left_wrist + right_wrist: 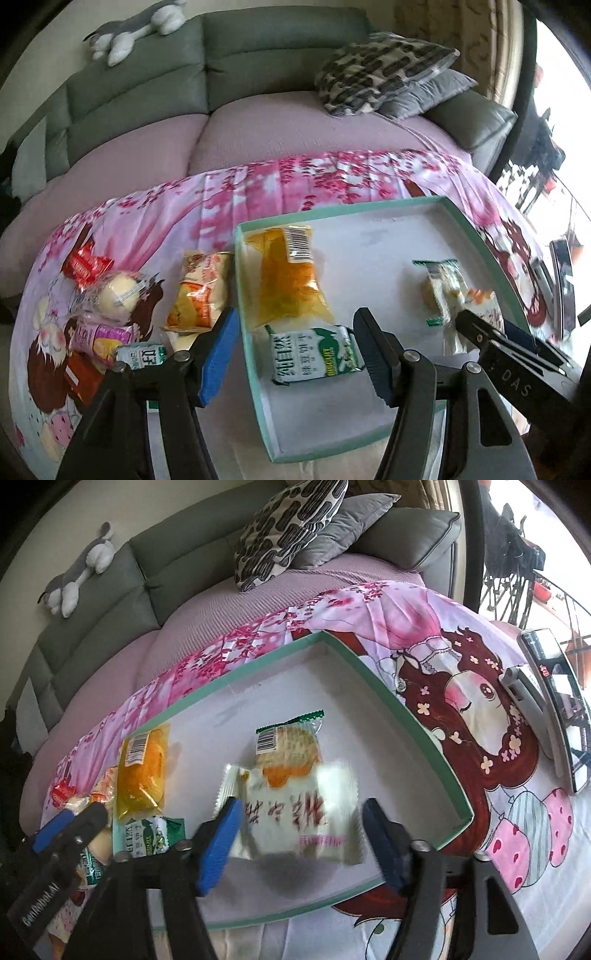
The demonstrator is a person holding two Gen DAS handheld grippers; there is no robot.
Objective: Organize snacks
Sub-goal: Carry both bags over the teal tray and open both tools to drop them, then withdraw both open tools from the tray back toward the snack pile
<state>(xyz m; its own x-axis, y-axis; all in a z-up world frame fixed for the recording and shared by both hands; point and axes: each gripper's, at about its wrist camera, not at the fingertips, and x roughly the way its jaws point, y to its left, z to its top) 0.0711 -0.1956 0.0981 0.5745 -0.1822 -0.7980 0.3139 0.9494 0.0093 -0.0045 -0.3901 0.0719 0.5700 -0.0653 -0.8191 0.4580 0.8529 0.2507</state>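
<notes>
Snacks approx half sorted: in the tray (436, 760) sit an orange bun pack (142, 771), a green-white pack (314, 354), a round biscuit pack (290, 746) and a white pack w/ red print (299, 808), blurred, lying loose betw the right gripper (301, 840), whose jaws stand wide, nothing gripped. Left gripper (295, 354) also wide, empty, straddling the tray's left wall. Approx six packs left on the cloth (221, 195) to its left, incl an orange bag (199, 291) and a round bun (114, 295).

White packet (295, 812) motion-blurred; contact with the pads unclear. Phone (563, 284) smeared at frame edge (screen unreadable). Snack pile (107, 317) partly hidden behind gripper arm.
</notes>
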